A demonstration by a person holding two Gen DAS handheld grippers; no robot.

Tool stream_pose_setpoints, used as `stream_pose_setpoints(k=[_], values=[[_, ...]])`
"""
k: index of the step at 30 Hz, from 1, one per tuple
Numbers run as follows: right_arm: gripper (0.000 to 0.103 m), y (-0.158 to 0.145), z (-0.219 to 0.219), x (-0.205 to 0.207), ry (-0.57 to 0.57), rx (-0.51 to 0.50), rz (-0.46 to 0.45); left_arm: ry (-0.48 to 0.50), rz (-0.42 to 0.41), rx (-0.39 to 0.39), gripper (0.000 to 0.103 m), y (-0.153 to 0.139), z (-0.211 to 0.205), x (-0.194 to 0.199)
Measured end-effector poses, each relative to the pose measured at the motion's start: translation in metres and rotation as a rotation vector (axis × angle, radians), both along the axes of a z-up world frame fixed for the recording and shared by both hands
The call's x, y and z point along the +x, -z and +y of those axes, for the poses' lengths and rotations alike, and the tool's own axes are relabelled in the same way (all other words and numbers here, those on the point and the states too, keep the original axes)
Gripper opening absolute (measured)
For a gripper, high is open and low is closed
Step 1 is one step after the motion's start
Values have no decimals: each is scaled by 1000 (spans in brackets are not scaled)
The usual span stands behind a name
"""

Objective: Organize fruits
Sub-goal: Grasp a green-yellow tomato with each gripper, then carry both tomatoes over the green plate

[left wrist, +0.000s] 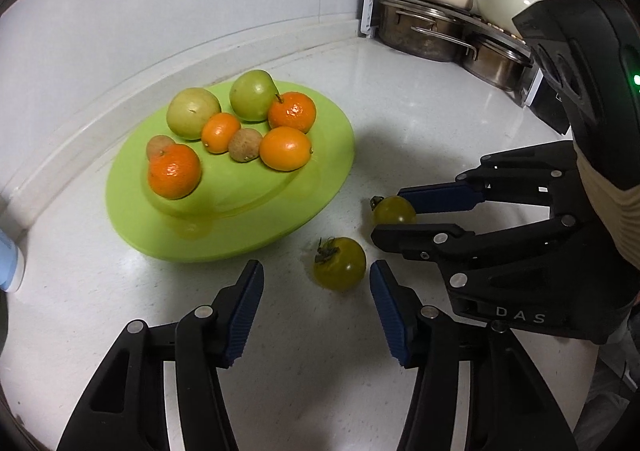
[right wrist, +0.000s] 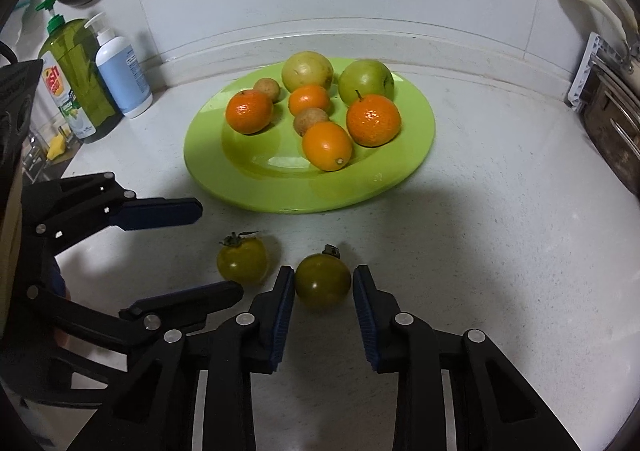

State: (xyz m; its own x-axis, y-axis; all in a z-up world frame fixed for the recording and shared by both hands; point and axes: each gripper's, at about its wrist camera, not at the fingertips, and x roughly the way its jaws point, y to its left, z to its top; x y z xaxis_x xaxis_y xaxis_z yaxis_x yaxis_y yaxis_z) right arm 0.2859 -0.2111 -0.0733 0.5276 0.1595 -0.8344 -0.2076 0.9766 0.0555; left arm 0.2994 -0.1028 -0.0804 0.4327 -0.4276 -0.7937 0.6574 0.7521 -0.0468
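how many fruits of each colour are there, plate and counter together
orange citrus, on the green plate: 4
pale green round fruits, on the plate: 2
small brown fruits, on the plate: 2
dark green tomatoes, on the counter: 2
total: 10

You see a lime-green plate [right wrist: 416, 155] carrying orange citrus [right wrist: 249, 111] and pale green apples [right wrist: 366, 81]. Your two tomatoes [right wrist: 323, 281] are dark olive green on the white speckled counter [right wrist: 500, 251]. Gripper pads [left wrist: 244, 311] are ribbed blue.
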Motion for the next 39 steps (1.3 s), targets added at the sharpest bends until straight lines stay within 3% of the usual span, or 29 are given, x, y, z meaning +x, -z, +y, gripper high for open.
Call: stream_pose_setpoints(k=[5, 10, 18, 39], values=[[30, 1, -5, 1, 15, 5, 0, -11, 30, -7, 44, 6, -7, 6], [30, 1, -8, 0, 26, 1, -5, -26, 52, -13, 28, 9, -10, 7], [29, -7, -10, -5, 50, 1, -23, -85, 29, -48, 28, -9, -1, -3], [30, -64, 18, -34, 58, 9, -166, -252, -61, -125, 28, -64, 54, -35]])
